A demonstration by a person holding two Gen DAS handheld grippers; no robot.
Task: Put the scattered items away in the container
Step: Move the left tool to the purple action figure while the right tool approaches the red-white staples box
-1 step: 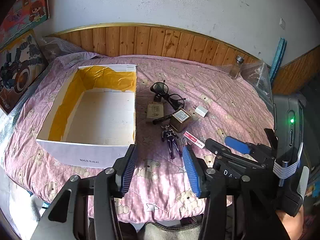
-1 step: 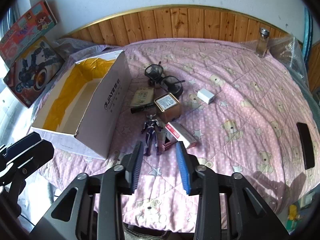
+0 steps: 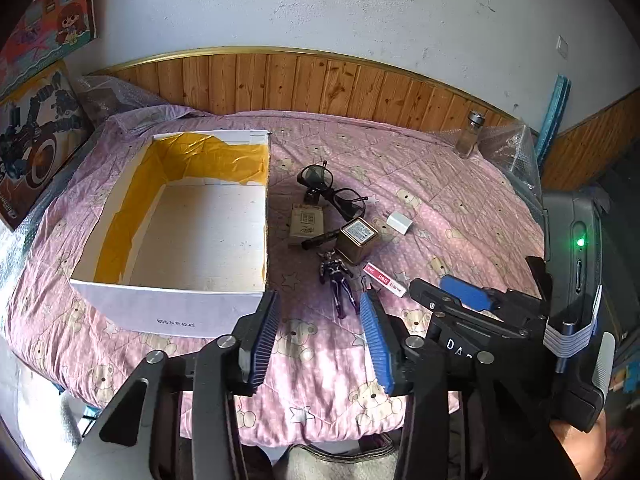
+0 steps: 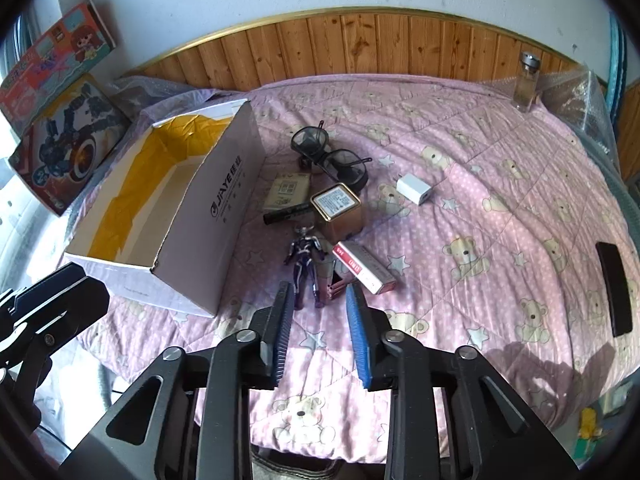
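Note:
An open white cardboard box (image 3: 172, 312) with yellow lining sits on the left of the pink bedspread. Right of it lie dark glasses (image 3: 340, 196), a small tan carton (image 3: 306, 224), a black marker (image 3: 320, 240), a gold tin (image 3: 356, 240), a white charger (image 3: 400, 223), a purple toy figure (image 3: 338, 280) and a red-and-white pack (image 3: 386, 279). My left gripper (image 3: 320, 300) is open and empty, hovering near the bed's front edge just short of the figure. My right gripper (image 4: 319, 292) is also open and empty, its fingertips on either side of the toy figure's (image 4: 304, 264) legs.
A glass bottle (image 4: 528, 80) stands at the far right by the wooden headboard. A flat black device (image 4: 614, 294) lies on the bed's right side. Toy boxes (image 4: 68, 140) lean at the left. The box's tall side wall (image 4: 216, 208) faces the items.

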